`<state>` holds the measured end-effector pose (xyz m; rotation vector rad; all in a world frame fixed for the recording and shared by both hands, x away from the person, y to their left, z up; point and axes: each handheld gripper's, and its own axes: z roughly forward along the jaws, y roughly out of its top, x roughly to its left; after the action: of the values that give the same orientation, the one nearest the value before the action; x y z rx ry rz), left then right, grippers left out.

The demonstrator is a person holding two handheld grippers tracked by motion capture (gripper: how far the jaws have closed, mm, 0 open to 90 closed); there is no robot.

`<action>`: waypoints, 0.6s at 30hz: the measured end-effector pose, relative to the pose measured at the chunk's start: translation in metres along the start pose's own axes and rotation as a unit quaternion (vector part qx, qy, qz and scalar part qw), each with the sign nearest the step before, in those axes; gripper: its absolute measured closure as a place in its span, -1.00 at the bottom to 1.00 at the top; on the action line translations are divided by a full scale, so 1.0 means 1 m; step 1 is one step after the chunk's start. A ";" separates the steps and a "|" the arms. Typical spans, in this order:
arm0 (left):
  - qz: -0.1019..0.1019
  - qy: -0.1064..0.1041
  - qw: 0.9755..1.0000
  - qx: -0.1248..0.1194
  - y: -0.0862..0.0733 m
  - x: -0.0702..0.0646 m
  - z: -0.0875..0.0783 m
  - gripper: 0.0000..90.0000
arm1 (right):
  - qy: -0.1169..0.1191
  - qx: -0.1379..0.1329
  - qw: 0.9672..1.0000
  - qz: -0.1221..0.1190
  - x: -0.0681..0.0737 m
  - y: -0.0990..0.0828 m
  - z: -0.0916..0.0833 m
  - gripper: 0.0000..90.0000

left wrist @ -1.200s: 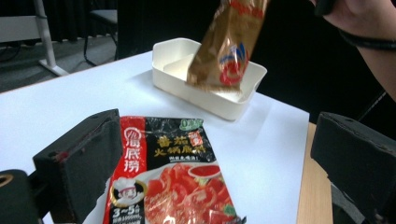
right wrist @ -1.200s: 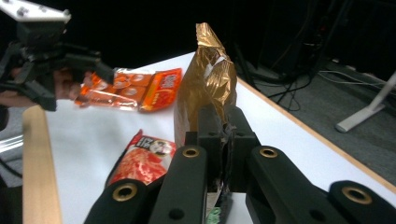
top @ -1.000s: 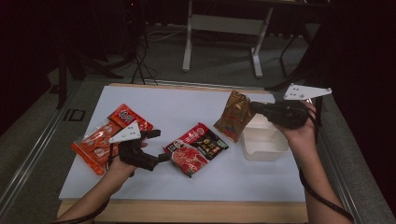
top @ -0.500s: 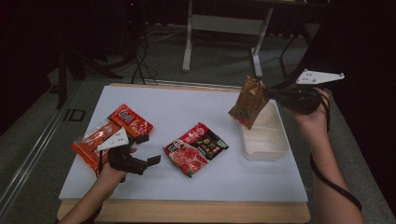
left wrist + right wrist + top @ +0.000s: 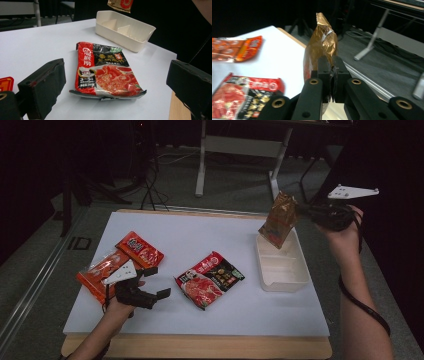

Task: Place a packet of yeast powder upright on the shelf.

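My right gripper (image 5: pixel 303 213) is shut on the top edge of a golden-brown snack packet (image 5: pixel 278 221), which hangs in the air over the far end of a white divided bin (image 5: pixel 283 281). In the right gripper view the jaws (image 5: pixel 332 67) pinch the crinkled golden-brown packet (image 5: pixel 322 43). My left gripper (image 5: pixel 157 282) rests low on the white board at the near left, open with nothing between its jaws. A red-and-black packet (image 5: pixel 210 279) lies flat just to its right. In the left gripper view this red-and-black packet (image 5: pixel 105 73) lies ahead of my open left gripper (image 5: pixel 116 69).
Two orange-red packets (image 5: pixel 140 249) (image 5: pixel 96 273) lie at the left of the white board (image 5: pixel 200 232), close by my left hand. The white bin (image 5: pixel 125 30) has dividers and nothing in it. Beyond the table are a dark floor, cables and a stand's legs.
My right gripper has carried the golden-brown packet up and to the right, from beside the bin to above its far end. My left gripper has drawn back a little from the red-and-black packet.
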<state>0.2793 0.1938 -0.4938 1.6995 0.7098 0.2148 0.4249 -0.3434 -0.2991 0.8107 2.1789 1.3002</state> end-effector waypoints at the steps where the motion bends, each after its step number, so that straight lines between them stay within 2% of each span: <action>1: -0.003 -0.001 1.000 -0.001 0.000 0.000 0.000 -0.94 | -0.004 0.002 1.000 0.001 -0.003 0.000 0.000 0.94; 7: -0.002 -0.005 1.000 0.000 -0.001 0.000 0.002 -0.94 | -0.019 0.013 1.000 0.018 -0.022 -0.004 0.006 0.94; 10: -0.002 -0.007 1.000 0.003 -0.002 0.000 0.004 -0.94 | -0.018 0.022 0.999 0.021 -0.030 -0.008 0.012 0.93; 18: -0.005 -0.011 1.000 0.001 -0.002 0.000 0.005 -0.94 | -0.031 0.052 0.998 0.004 -0.042 -0.012 0.033 0.93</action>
<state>0.2811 0.1905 -0.4970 1.6965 0.7029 0.1882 0.4739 -0.3572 -0.3206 0.8888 2.2107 1.1572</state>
